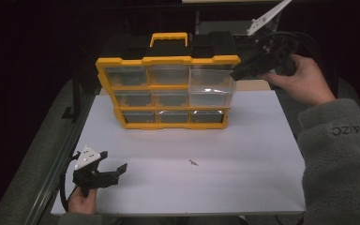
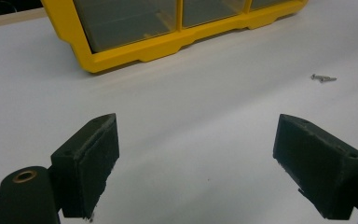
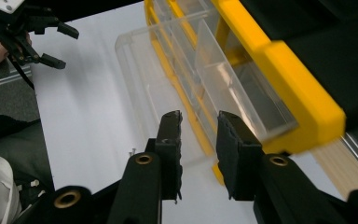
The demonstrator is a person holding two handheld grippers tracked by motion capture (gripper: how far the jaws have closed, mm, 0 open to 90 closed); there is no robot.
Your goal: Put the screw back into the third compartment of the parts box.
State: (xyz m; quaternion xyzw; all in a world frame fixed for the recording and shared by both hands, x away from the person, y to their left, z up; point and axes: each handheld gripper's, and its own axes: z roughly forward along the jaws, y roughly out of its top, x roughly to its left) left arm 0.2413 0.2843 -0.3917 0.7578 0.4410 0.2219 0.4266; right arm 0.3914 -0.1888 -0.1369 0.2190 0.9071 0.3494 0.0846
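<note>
box (image 1: 168,93): top right drawer (image 1: 211,82) pulled out, ready for screw (image 1: 193,162) | right gripper (image 1: 238,74): by drawer, jaws a bit apart, pinching nothing | left gripper (image 1: 112,168): spread wide, waiting near screw

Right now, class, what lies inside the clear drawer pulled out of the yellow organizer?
The pulled-out drawer of the organizer looks empty in the high and right gripper views: clear walls, nothing inside. Its rear end is covered by the frame. The right gripper is beside it, open.
</note>
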